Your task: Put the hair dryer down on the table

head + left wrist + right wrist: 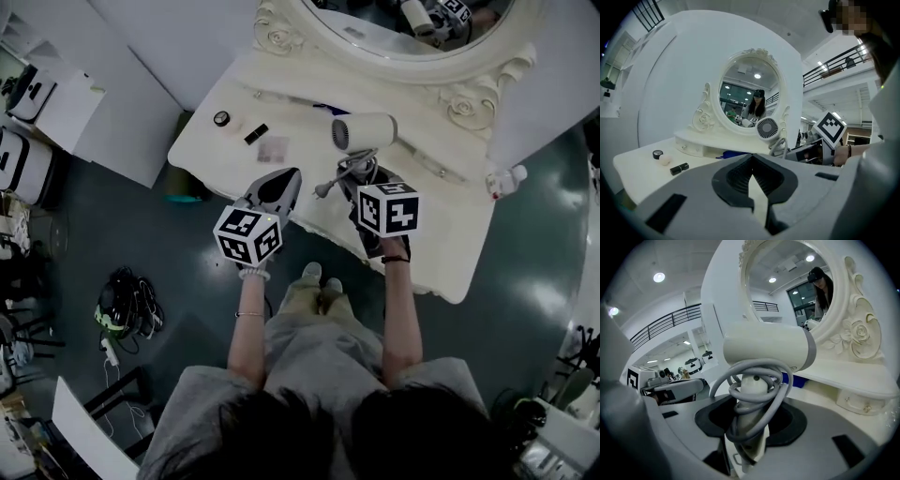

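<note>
Placement is not yet done: the right gripper (362, 180) fingers clamp the hair dryer (367, 131) over the table (441, 225) (left gripper (286, 178) fingers closed, empty).

hair dryer (364, 131): cream body, grey band, grey cord
counter (234, 103): creamy white
mirror frame (281, 37): cream, carved roses
left tongs (284, 180): grey, black pads, black-and-white checked cube
floor (112, 216): dark teal-grey
lipstick (256, 133): black

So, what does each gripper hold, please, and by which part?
The right gripper holds the hair dryer by its cord-wrapped handle; the left gripper holds nothing.
</note>
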